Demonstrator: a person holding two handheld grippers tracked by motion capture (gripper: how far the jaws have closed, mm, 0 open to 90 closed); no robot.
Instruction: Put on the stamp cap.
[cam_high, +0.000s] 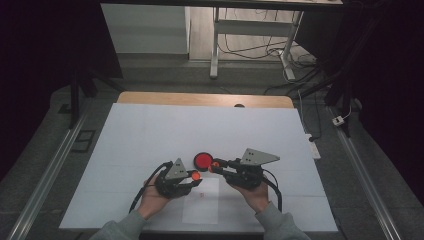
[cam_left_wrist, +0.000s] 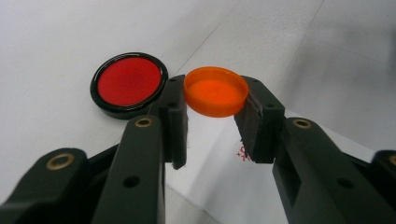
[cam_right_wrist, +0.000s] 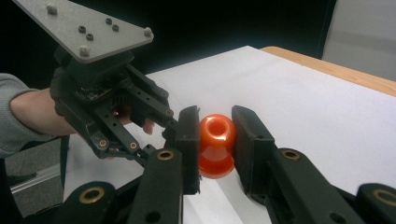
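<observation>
On the white table (cam_high: 150, 130), the left gripper (cam_left_wrist: 215, 121) is clamping a light, slippery orange cap (cam_left_wrist: 215, 91) by its rim, while the right gripper (cam_right_wrist: 215, 144) is squeezing the little orange bottle (cam_right_wrist: 215, 144).

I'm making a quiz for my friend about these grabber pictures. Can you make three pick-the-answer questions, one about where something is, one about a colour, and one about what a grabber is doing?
1. Where does the red disc in the black ring lie?
A. on the white table cover
B. in the left gripper
C. on the floor

2. What colour is the cap in the left gripper?
A. blue
B. orange
C. green

3. What is the right gripper doing?
A. hanging open over nothing
B. lying on the table
C. clamping a small orange bottle

Answers: 1 A, it lies flat on the cover. 2 B, it is orange between the pads. 3 C, both pads press its sides.
</observation>
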